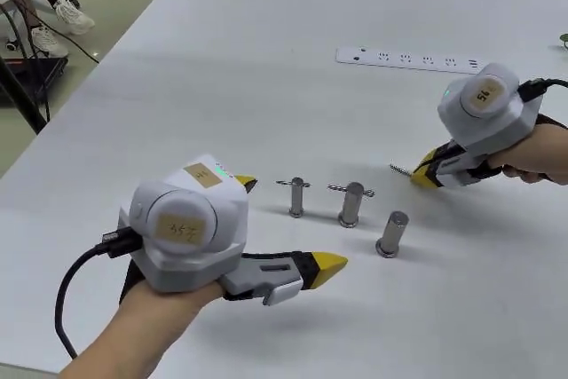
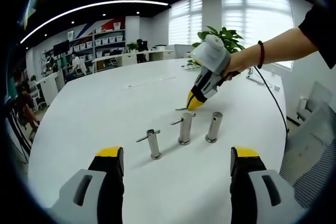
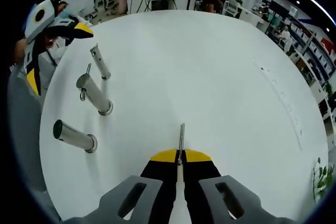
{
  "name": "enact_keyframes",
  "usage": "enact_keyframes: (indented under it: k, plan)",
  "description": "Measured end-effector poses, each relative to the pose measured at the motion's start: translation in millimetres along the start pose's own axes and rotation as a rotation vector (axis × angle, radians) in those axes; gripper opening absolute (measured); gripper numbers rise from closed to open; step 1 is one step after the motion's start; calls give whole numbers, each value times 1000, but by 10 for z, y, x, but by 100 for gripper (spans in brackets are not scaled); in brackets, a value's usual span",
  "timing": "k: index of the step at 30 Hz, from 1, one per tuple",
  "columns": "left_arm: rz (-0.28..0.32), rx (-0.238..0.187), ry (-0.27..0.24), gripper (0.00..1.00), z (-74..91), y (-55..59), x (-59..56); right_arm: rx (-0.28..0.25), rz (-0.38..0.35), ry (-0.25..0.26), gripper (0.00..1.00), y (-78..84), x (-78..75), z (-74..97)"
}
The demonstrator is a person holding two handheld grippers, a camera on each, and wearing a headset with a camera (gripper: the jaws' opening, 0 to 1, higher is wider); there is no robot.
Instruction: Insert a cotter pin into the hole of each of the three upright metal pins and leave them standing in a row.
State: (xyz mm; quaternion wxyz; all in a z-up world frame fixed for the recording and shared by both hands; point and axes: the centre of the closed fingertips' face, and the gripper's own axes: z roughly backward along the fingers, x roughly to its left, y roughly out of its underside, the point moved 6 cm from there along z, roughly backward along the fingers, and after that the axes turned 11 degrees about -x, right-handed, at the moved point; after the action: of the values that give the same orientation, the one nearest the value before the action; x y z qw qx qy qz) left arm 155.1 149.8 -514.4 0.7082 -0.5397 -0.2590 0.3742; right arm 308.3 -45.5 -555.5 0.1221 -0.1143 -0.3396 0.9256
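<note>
Left tool (image 1: 291,224): low at the near left of the desk (image 1: 177,86). Its jaws are spread wide with nothing between them, and the yellow tips point at the row of pins. In the left gripper view the left tool (image 2: 177,156) frames the row between its two tips.
Right tool (image 1: 424,171): at the right side of the desk, off the end of the row. Its jaws are closed tight on a loose cotter pin (image 1: 398,168).
Loose cotter pin: it sticks straight out past the yellow tips. In the right gripper view the loose cotter pin (image 3: 181,140) hangs over bare desk, apart from all three pins.
First pin (image 1: 296,197): upright at the left end of the row, with a cotter pin crosswise through its top.
Middle pin (image 1: 351,204): upright, also with a cotter pin through its top.
Bare pin (image 1: 391,233): upright at the right end and nearest the right tool, with nothing through it. In the right gripper view the bare pin (image 3: 73,136) is the closest of the three.
Row: the three pins stand apart from one another in a slanting line.
Power strip (image 1: 410,59): white, lying flat at the far side of the desk, with no print that can be read.
Writing: each tool carries tan stickers. The one on the right tool seems to read "95"; the scrawl on the left tool's stickers is too blurred to read.
</note>
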Motion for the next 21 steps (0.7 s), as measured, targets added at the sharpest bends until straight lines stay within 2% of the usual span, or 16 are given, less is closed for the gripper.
enact_keyframes:
  k: [3, 6, 9, 12, 13, 21]
  plan:
    - [1, -5, -5, 82, 9, -11, 12, 0, 28, 15, 0, -7, 19, 8]
    - [1, -3, -7, 80, 18, -16, 15, -26, -5, 48, 0, -48, 22, 55]
    - [-7, 10, -4, 78, 28, -9, 13, -46, -6, 54, 0, -88, 48, 110]
    - [-19, 28, -12, 70, 47, -10, 15, -67, -3, 69, 0, -138, 70, 187]
    - [-16, 31, -12, 68, 54, -22, 13, -77, 0, 71, 0, -109, 61, 189]
    - [-31, 20, 6, 64, 82, -107, -19, -132, 43, 67, 0, -236, 267, 421]
